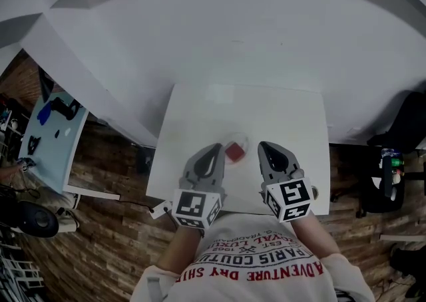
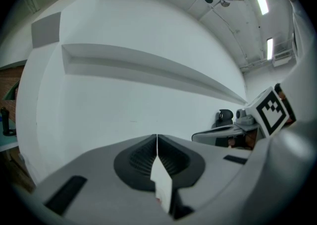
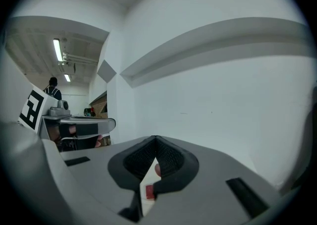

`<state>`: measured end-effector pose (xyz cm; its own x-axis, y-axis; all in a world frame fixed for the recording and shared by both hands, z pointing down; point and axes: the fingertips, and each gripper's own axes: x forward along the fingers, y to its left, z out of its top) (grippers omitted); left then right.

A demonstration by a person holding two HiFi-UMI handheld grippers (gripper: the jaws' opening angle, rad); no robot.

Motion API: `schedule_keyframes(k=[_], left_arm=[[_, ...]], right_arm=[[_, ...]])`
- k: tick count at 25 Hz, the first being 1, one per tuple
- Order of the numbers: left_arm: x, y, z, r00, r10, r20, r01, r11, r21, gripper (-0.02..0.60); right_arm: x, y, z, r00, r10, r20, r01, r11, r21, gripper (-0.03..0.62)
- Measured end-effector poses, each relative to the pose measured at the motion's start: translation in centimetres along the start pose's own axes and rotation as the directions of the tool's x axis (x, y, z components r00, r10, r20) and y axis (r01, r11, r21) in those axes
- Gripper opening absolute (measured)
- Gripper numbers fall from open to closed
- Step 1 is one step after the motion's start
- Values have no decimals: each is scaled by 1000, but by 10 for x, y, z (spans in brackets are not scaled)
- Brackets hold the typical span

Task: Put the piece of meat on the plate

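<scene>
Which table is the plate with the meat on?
The white table in front, with the plate and meat; the pale blue table at far left holds only small dark and blue things.

meat (image 1: pixel 234 152): red square chunk, lying on plate | plate (image 1: pixel 243 139): small, round, pale, on white table (image 1: pixel 200 114)

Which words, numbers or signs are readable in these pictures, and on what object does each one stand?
"PARIS COUTU": on the sweatshirt, upside down in the head view, its end hidden.
"ADVENTURE DRY SHI": same sweatshirt, lower line, cut off.
"EST. 1962": small print on the same sweatshirt, uncertain.
Left marker cube, right marker cube: black square patterns only, no letters.
</scene>
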<state>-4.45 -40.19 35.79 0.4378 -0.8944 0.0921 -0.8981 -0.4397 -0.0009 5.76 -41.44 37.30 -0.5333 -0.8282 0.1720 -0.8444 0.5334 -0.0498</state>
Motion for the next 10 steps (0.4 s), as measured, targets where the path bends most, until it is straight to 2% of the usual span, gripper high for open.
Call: schedule_keyframes(k=[5, 10], left_arm=[[2, 1, -4, 1000, 8, -12, -8, 1000, -9, 9], [0, -4, -7, 1000, 1, -15, -1, 1000, -15, 9]], right_arm=[[-4, 4, 4, 1000, 6, 16, -5, 998, -55, 12], [-7, 3, -5, 1000, -9, -12, 8, 998, -59, 12]])
